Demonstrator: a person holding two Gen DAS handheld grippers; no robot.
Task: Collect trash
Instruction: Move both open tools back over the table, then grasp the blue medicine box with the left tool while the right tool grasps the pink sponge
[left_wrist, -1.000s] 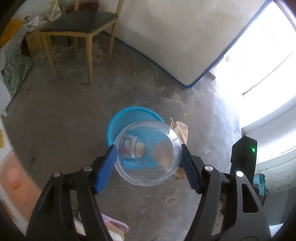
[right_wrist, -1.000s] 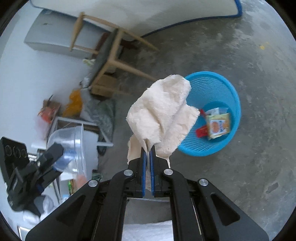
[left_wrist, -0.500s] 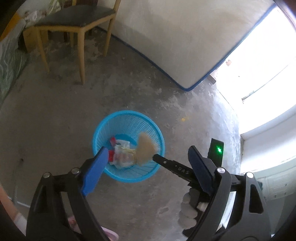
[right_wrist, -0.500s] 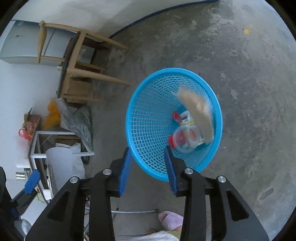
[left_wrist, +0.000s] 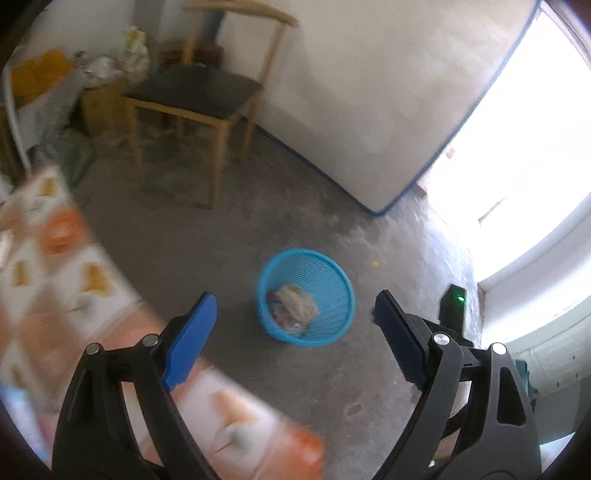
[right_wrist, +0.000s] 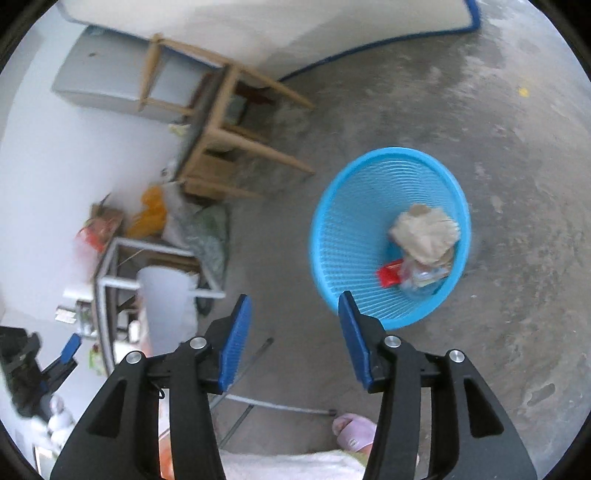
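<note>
A crumpled tissue is lying in the blue basket atop a clear cup and wrappers, on the concrete floor. Both the left gripper and right gripper are being held above it, jaws spread wide, nothing gripped. A chair is standing beyond.

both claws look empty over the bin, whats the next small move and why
Probably swing both back toward the table for more trash. The left claw and right claw are open and empty, and the tissue already lies in the bin.
</note>
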